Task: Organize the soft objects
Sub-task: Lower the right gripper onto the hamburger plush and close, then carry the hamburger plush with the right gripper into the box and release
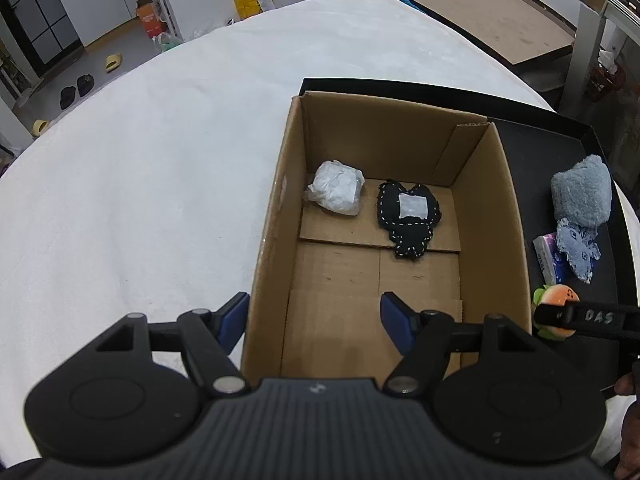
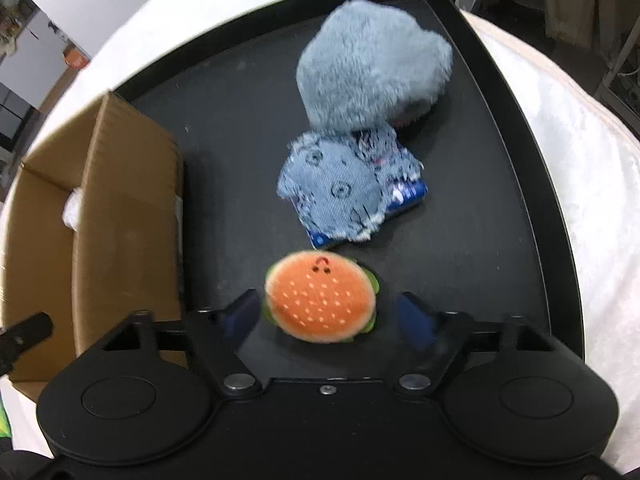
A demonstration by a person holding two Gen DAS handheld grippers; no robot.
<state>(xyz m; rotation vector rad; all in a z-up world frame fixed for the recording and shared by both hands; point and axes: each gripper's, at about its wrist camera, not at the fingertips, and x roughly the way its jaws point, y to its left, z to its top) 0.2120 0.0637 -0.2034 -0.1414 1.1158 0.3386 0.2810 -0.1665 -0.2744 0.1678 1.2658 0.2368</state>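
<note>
Right gripper (image 2: 326,316) is spread wide around the burger plush (image 2: 320,298), gripping nothing; I see gaps on both sides. Plush sits on the black tray (image 2: 520,184), just beside the cardboard box (image 2: 128,200). Left gripper (image 1: 314,316) hangs wide and empty over the box's near wall. Risk: closing off-centre squirts the plush out, or my left finger clips the box.

White letters "DAS" stand on the black arm of the right gripper (image 1: 592,317), just beside the burger plush (image 1: 554,304); print on the tissue pack (image 1: 550,258) behind the plush is too small to read
</note>
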